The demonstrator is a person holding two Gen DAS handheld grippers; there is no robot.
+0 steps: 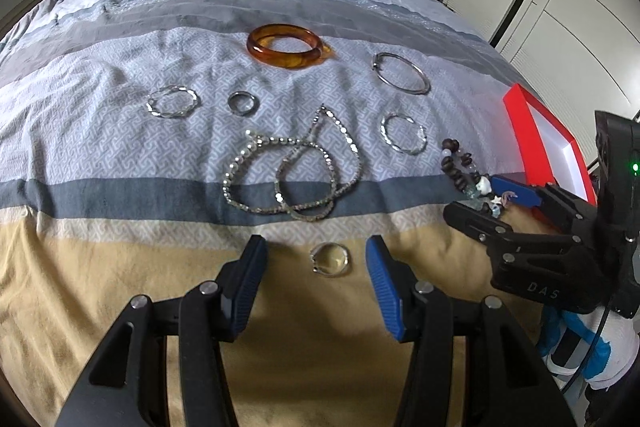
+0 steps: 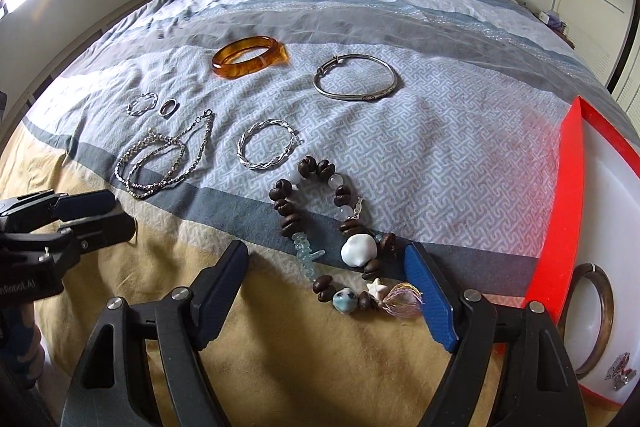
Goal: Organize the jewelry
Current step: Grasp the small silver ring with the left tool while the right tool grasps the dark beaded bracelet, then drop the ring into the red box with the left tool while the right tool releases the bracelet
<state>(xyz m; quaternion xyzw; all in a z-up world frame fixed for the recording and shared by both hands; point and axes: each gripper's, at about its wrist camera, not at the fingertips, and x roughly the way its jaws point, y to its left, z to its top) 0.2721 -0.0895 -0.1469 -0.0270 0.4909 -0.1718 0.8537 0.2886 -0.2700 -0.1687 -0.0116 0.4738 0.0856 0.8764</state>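
Two grippers of yours hang over the bed [image 2: 440, 155], both spread wide and holding nothing. Your right gripper [image 2: 326, 285] straddles the wooden bead bracelet [image 2: 332, 227], beside the red jewelry box [image 2: 560, 211]. Your left gripper [image 1: 316, 283] brackets a small silver ring [image 1: 330, 259] lying on the yellow stripe.

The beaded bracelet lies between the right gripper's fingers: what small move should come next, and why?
Probably close the right gripper on the beaded bracelet. Its fingers are open on either side of the beads, which lie loose on the bedspread, and the red tray waits just to the right, already holding a dark bangle.
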